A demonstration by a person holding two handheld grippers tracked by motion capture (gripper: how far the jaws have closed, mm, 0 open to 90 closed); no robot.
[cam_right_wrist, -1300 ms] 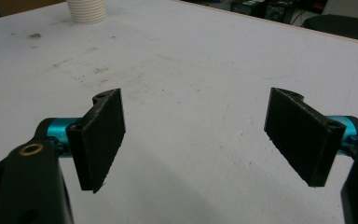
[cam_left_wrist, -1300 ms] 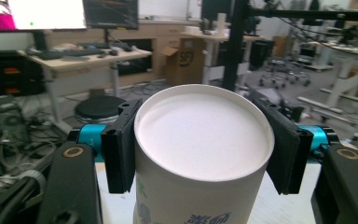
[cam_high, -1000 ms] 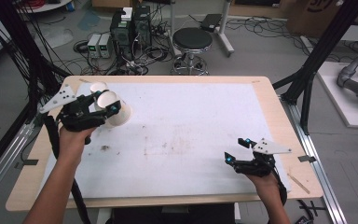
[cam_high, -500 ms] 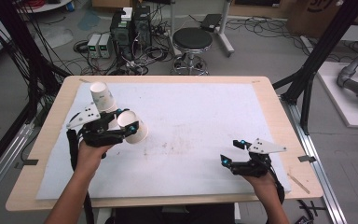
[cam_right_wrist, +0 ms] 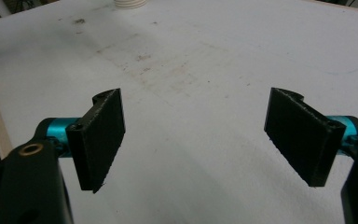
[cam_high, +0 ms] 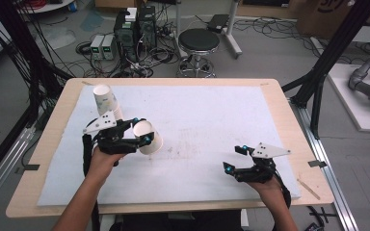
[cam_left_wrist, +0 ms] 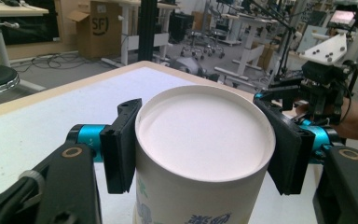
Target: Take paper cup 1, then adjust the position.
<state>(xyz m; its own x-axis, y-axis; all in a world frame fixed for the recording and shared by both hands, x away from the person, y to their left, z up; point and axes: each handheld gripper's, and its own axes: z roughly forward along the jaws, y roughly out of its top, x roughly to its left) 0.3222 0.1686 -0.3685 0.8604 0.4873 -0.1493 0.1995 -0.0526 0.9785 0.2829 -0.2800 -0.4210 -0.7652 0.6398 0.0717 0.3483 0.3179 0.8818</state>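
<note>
A white paper cup [cam_high: 150, 139] with blue print is tilted just above the white mat [cam_high: 212, 115], and my left gripper [cam_high: 142, 131] is shut on it near its rim. In the left gripper view both black jaws press the sides of the cup [cam_left_wrist: 200, 154], whose round end faces the camera. A second paper cup [cam_high: 105, 98] stands upside down at the mat's back left. Low over the mat's front right, my right gripper [cam_high: 235, 158] is open, and nothing lies between its jaws in the right gripper view [cam_right_wrist: 196, 135].
The mat covers a wooden table [cam_high: 289, 120] framed by black posts. A stool [cam_high: 199, 41] and computer boxes [cam_high: 135, 26] stand on the floor behind it. The right gripper [cam_left_wrist: 317, 88] shows far off in the left gripper view. A white cup's edge [cam_right_wrist: 129, 3] tops the right gripper view.
My left gripper has carried the cup rightward and nearer, away from the cup standing at the back left, and lower. The right gripper has stayed put.
</note>
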